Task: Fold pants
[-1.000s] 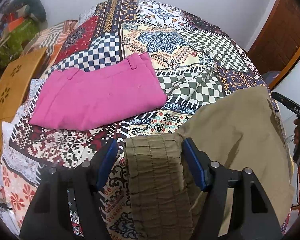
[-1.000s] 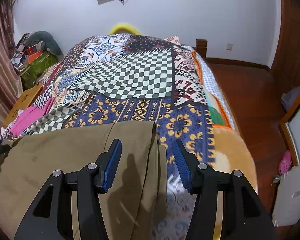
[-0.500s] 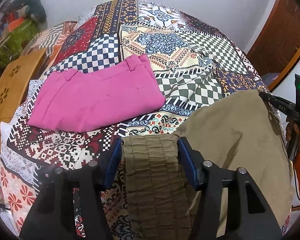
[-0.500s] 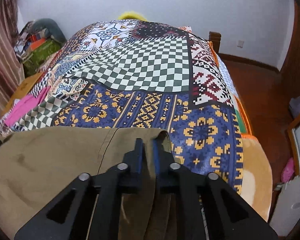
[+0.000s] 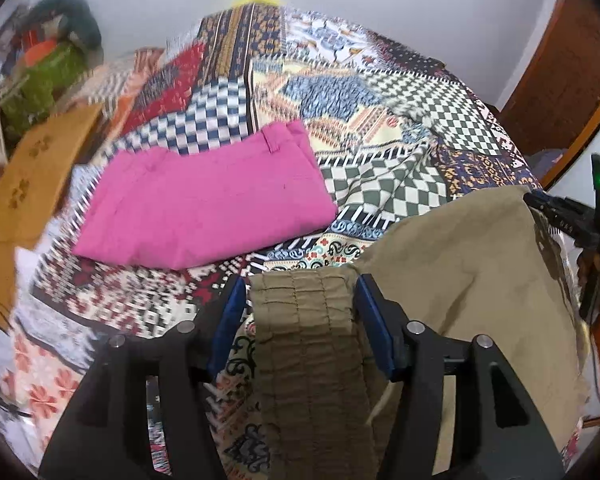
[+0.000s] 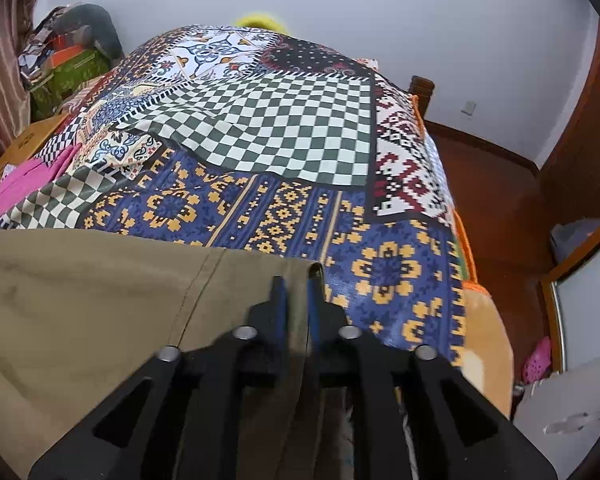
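Observation:
Olive-khaki pants (image 5: 460, 272) lie across the near edge of the patchwork bed cover (image 5: 340, 120). My left gripper (image 5: 300, 300) is shut on their ribbed elastic waistband (image 5: 304, 320), which bunches between the blue pads. My right gripper (image 6: 296, 292) is shut on the pants' hem corner (image 6: 300, 276); it also shows in the left wrist view (image 5: 556, 216) at the far right. The cloth (image 6: 80, 300) spreads between the two grippers.
Folded pink pants (image 5: 204, 204) lie on the bed's left half, also visible in the right wrist view (image 6: 24, 180). A cardboard box (image 5: 32, 176) and piled clutter (image 5: 48, 76) stand left of the bed. Wooden floor (image 6: 492, 200) lies to the right.
My right gripper closed on the hem corner and holds it pinched. My left gripper's jaws narrowed onto the waistband, and both views shifted slightly with motion blur.

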### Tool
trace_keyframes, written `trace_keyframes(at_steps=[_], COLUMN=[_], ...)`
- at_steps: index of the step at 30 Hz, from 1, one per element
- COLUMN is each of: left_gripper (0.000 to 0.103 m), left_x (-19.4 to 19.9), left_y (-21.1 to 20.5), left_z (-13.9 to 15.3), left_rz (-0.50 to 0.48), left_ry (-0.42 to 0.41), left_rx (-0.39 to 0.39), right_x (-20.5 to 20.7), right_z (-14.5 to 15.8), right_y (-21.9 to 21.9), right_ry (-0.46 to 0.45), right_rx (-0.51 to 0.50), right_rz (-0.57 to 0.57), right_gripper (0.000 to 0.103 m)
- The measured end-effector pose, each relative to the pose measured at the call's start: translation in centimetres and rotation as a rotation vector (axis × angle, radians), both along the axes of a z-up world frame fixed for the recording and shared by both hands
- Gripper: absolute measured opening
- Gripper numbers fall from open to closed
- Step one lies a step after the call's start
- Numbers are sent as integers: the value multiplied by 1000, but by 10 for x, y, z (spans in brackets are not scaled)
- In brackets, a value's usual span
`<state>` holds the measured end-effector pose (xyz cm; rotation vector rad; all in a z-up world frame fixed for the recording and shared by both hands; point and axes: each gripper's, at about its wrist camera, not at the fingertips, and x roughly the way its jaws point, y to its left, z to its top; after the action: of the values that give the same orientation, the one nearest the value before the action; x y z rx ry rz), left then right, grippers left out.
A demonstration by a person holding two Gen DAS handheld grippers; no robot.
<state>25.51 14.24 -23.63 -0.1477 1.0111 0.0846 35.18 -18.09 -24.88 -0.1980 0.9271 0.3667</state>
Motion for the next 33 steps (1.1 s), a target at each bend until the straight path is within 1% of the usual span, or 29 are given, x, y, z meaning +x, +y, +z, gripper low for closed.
trace_keyframes(at_steps=[1, 3, 4, 6, 8, 9, 12, 15, 16, 18, 20, 22, 24, 27, 30, 33], left_gripper=[58, 61, 61, 61, 61, 61, 61, 61, 61, 61, 61, 62, 69, 72, 72, 72], left_x=[-3, -8, -10, -11, -10, -7, 0, 7, 7, 6, 3, 0, -1, -5, -10, -14], left_y=[-2, -4, -5, -13, -22, -28, -37, -40, -40, -39, -35, -29, -21, -7, 2, 1], left_z=[6, 18, 24, 32, 33, 31, 17, -6, -11, -17, -18, -20, -24, -32, -32, -28], left_rz=[-7, -24, -33, -55, -82, -100, -131, -123, -119, -112, -108, -94, -75, -28, 1, 10], left_ry=[-10, -35, -52, -76, -78, -69, -29, 35, 40, 46, 42, 48, 55, 64, 62, 63], left_rx=[13, 8, 2, 10, 13, 6, -22, -27, -11, 30, 34, 47, 31, -5, -48, -31], right_x=[-4, -10, -15, -22, -27, -29, -34, -38, -40, -44, -55, -63, -71, -89, -108, -121], right_z=[5, 15, 22, 31, 36, 36, 29, 10, 0, -12, -13, -11, -11, -14, -13, -12], right_y=[0, 1, 5, 16, 31, 40, 73, 98, 107, 112, 108, 97, 84, 66, 44, 24], right_ry=[-3, -20, -30, -35, -24, -15, 28, 102, 150, 199, 187, 212, 230, 233, 241, 249], right_rx=[17, 45, 69, 99, 127, 139, 149, 115, 103, 80, 78, 91, 103, 103, 129, 159], right_rz=[3, 11, 29, 69, 109, 128, 197, 259, 281, 301, 314, 315, 298, 283, 237, 176], right_gripper=[30, 39, 42, 42, 43, 44, 55, 55, 55, 55, 55, 55, 55, 55, 55, 55])
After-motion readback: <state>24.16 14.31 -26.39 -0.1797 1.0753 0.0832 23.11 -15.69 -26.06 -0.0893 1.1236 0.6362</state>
